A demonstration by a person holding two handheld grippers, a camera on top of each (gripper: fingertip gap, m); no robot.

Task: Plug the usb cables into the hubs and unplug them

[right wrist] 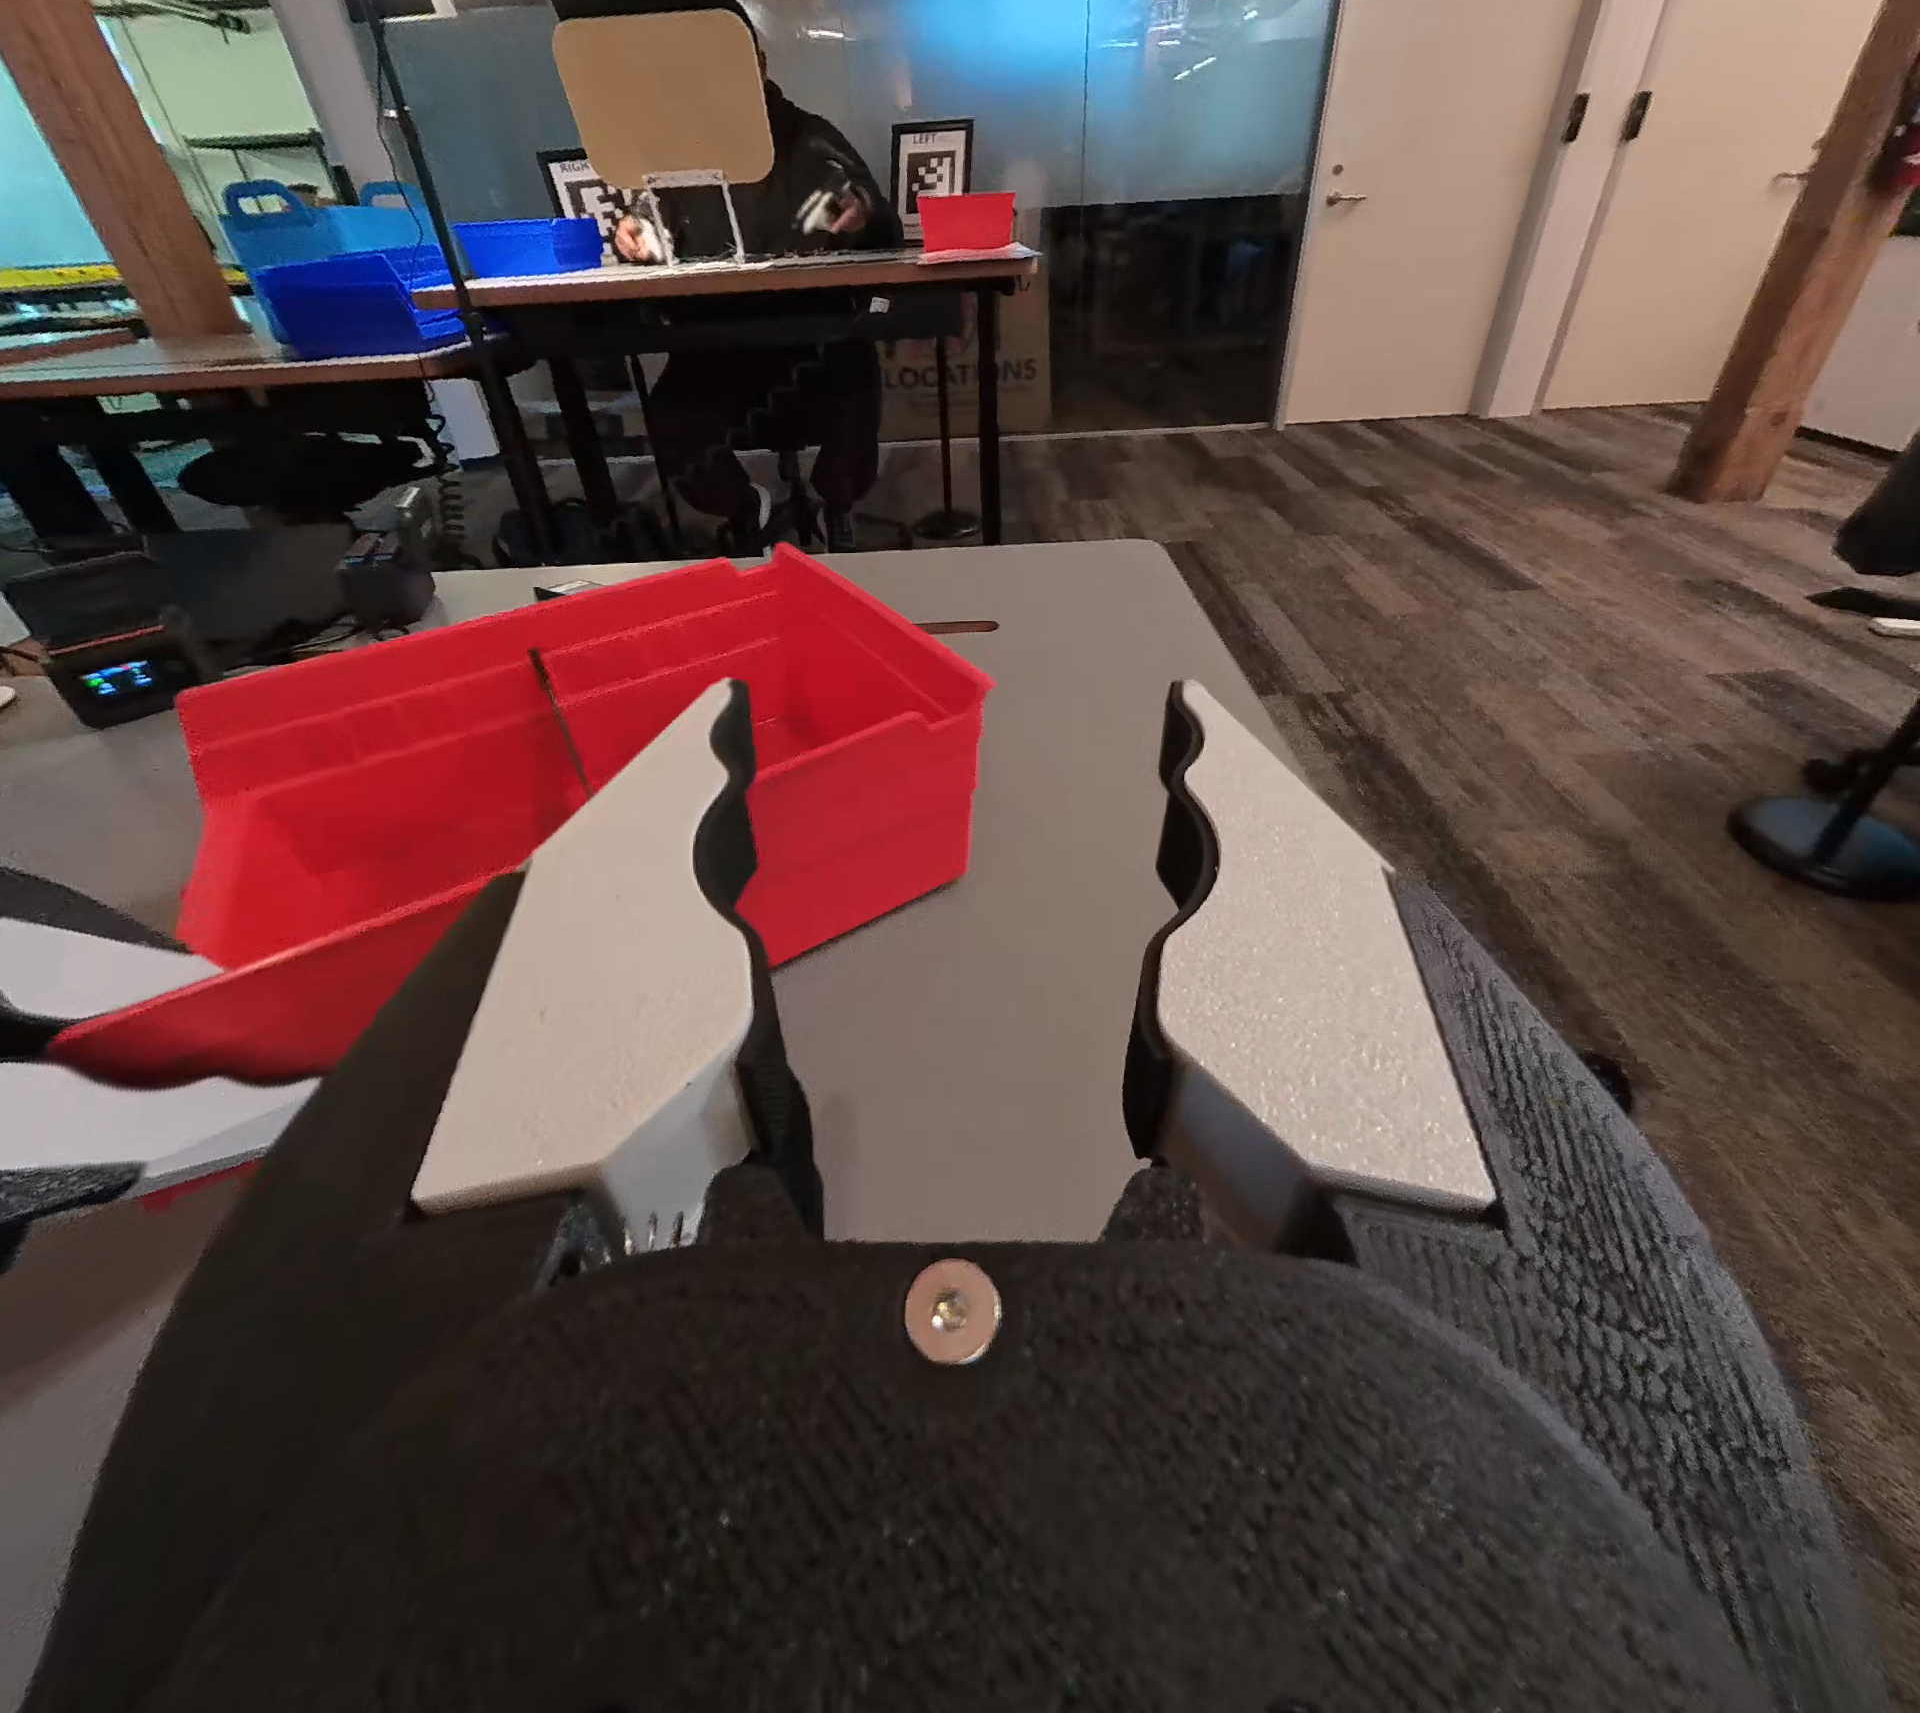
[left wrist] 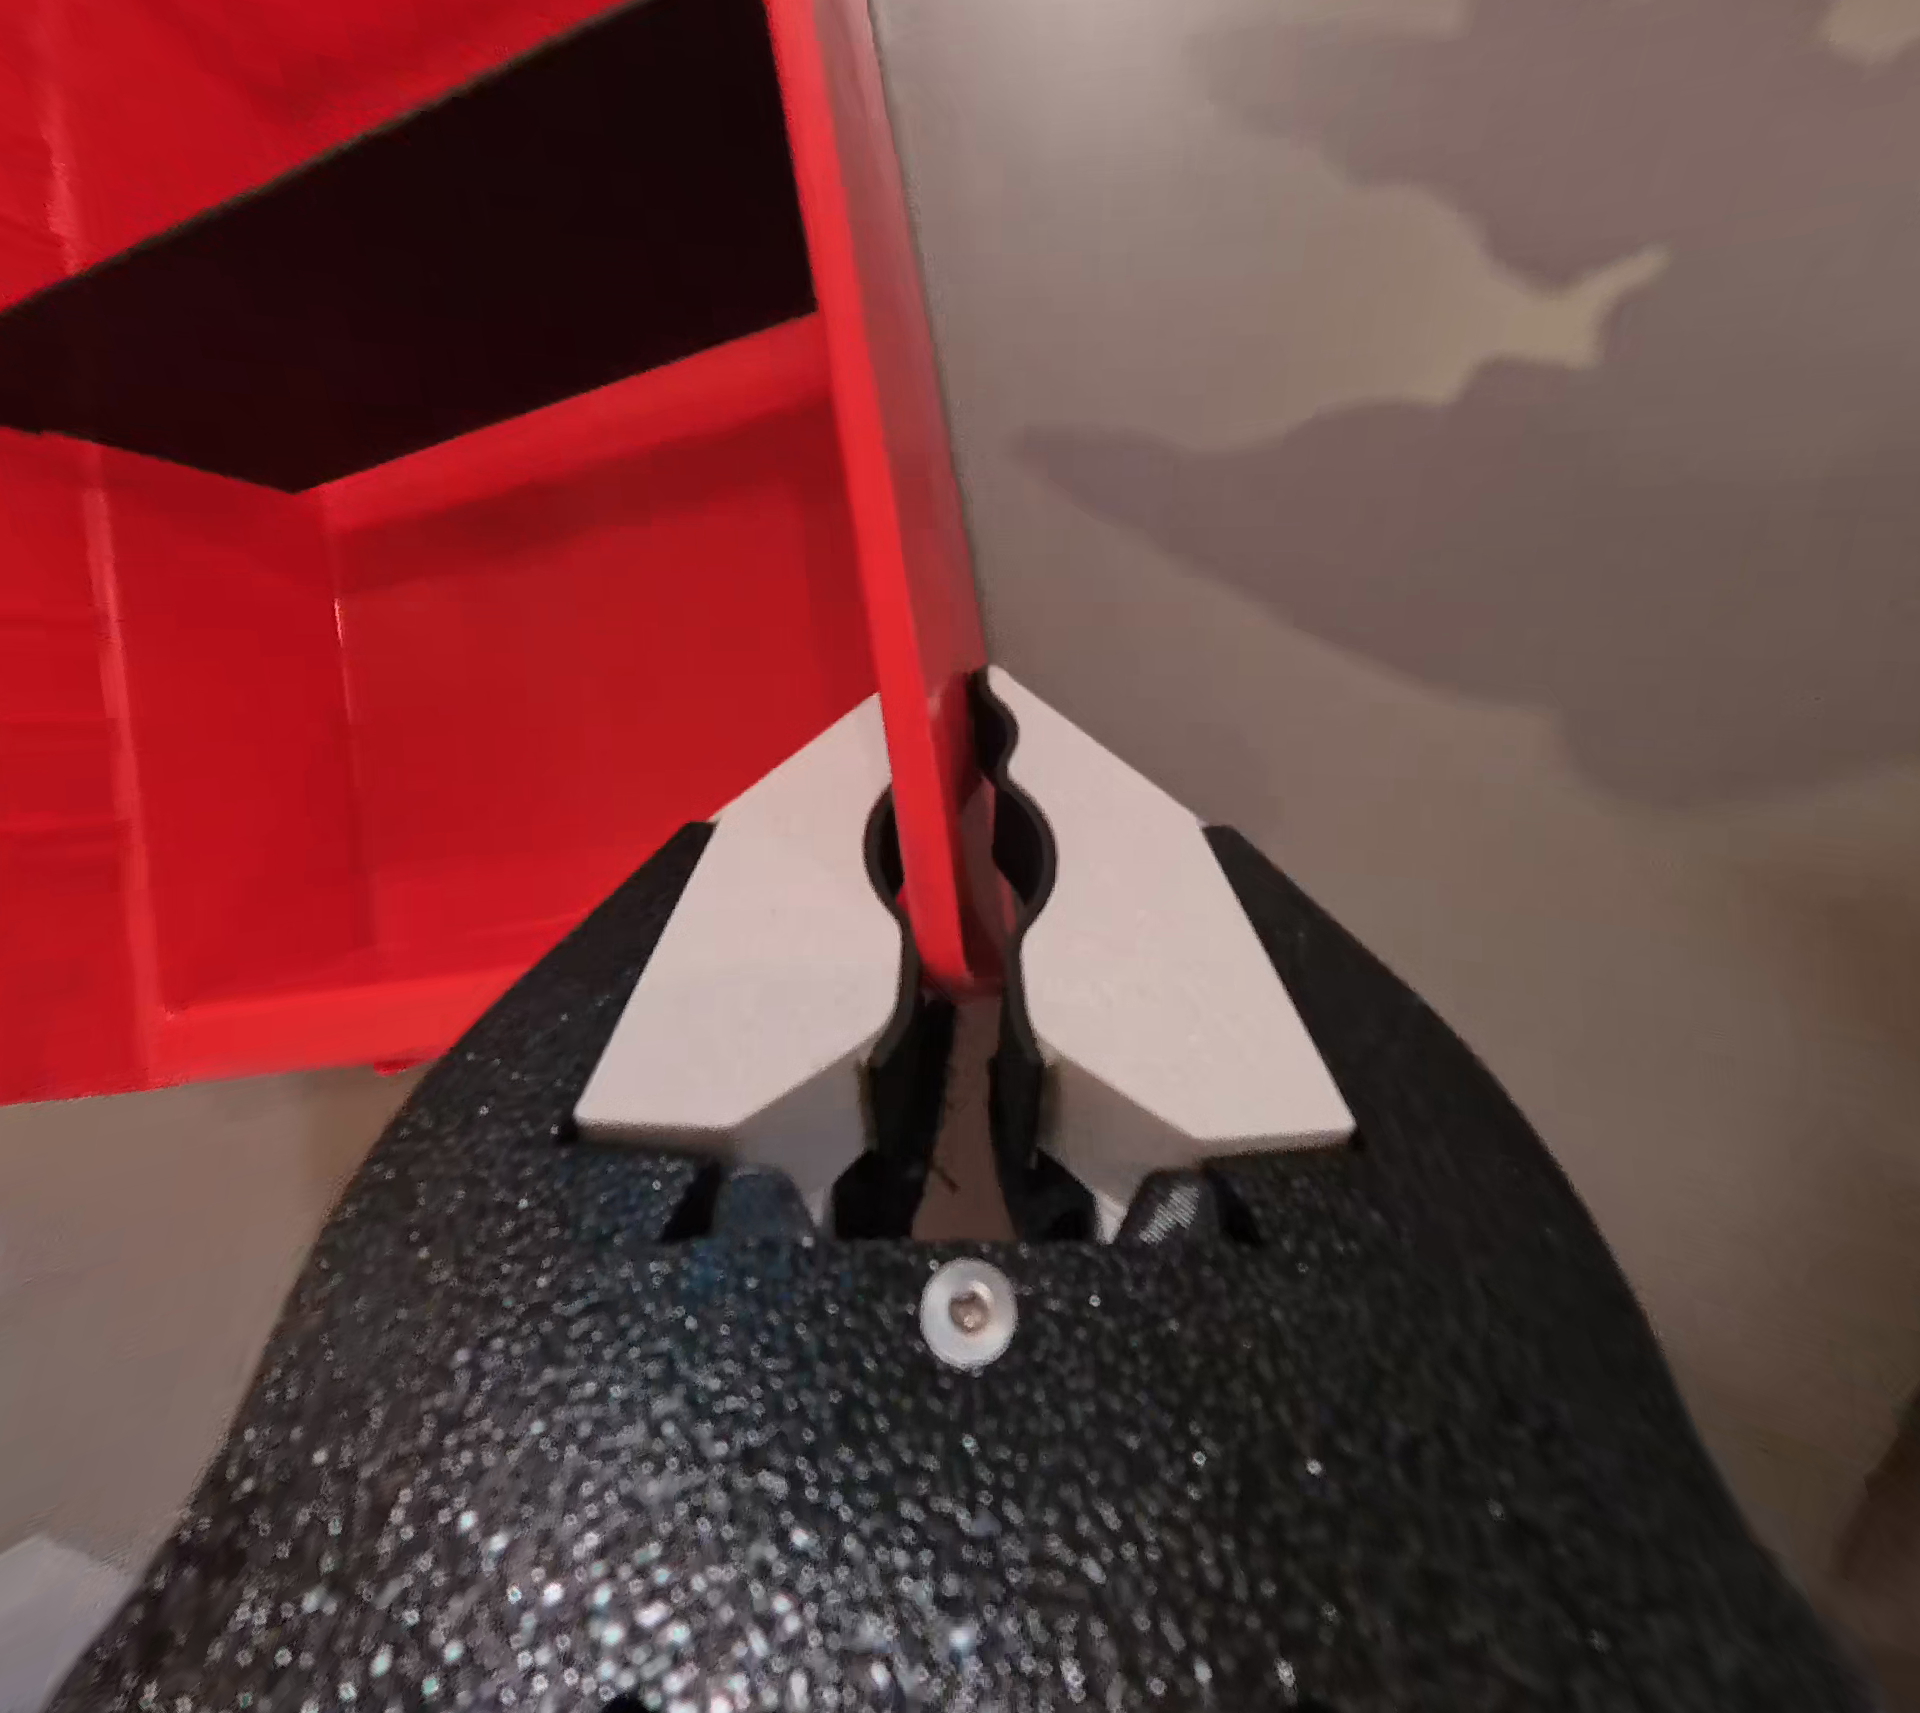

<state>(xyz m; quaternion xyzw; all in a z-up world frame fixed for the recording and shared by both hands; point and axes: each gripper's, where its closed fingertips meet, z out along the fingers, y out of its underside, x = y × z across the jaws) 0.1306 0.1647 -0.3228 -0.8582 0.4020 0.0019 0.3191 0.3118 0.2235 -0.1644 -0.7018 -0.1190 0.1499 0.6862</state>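
Red bin [right wrist: 582,790] between grippers, tabletop [right wrist: 1039,832]

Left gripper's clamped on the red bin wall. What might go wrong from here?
1. The left gripper pinches only the thin corner wall of the red bin; it may slip or tip.
2. The right gripper is open and empty, so nothing steadies the bin.
3. No USB cables or hubs are visible yet.

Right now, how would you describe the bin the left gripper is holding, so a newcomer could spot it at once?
Start at the grey table nearest the camera. On its left half sits a red bin, open on top, with a dark divider standing across its inside. The left gripper is shut on its side wall; the other red bin sits far off on a desk by the glass wall.
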